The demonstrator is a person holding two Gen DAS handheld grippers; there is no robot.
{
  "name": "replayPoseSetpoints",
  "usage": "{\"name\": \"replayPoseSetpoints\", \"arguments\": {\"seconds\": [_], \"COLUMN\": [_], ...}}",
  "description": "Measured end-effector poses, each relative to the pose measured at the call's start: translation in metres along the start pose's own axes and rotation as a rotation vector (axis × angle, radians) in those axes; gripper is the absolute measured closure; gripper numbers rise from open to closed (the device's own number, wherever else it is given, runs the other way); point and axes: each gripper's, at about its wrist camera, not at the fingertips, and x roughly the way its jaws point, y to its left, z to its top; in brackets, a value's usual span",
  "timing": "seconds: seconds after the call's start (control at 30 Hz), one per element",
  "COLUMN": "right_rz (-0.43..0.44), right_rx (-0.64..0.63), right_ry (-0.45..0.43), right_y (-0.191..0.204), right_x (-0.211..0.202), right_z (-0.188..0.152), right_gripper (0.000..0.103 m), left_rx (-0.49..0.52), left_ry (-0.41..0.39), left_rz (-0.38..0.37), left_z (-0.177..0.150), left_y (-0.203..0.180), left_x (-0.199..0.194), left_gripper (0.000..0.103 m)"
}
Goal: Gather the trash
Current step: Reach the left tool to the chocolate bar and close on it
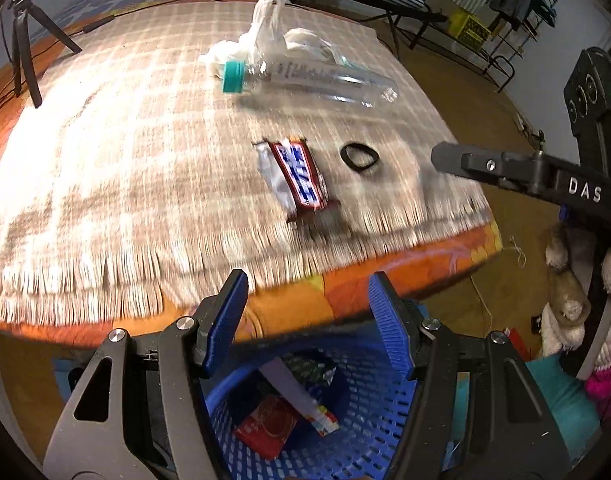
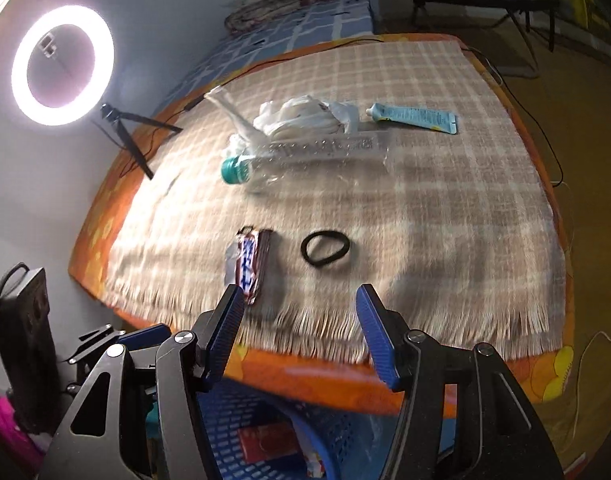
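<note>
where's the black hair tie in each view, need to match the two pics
Left wrist view: the black hair tie lies right of centre on the checked cloth.
Right wrist view: the hair tie lies near the centre.
Shared landmark: the candy bar wrapper lies just left of it in both.

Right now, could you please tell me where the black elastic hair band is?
The black elastic hair band lies on the checked cloth near its fringed front edge, just right of the chocolate bar wrapper in both wrist views.

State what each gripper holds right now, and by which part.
Nothing is held. The left gripper and the right gripper both stand open and empty above the blue basket.
</note>
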Motion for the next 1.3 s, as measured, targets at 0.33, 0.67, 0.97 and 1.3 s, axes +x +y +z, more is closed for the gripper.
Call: {"name": "replayPoseSetpoints", "arguments": {"seconds": [0.33,0.67,0.97,1.3], "right_rz": [-0.014,-0.027,-0.055,-0.103], "right_rx": [0.108,0.167,0.162,0.15], "right_ry": [0.045,0.099,0.123,0.118], "right_y": [-0.021,-0.035,-0.034,-0.026], "right_x": [0.038,0.066,0.077,0.09], "right_z": [0.024,0.03,0.027,0.029], "right_gripper": [0.047,0.065,0.072,0.093], "left_rx": [-0.055,-0.042,-0.047,-0.052], "left_ry": [0.036,0.056,0.054,0.048], "left_rz": [-0.003,0.025,0.034,0.045], "left_z": [0.035,0.052,0.063,0.067], "left_y": [-0.001,-0.009,-0.01,0.008], "left_x": [0.039,0.07,0.082,0.078], "left_gripper": [0.039,0.039,0.045,0.062]}}
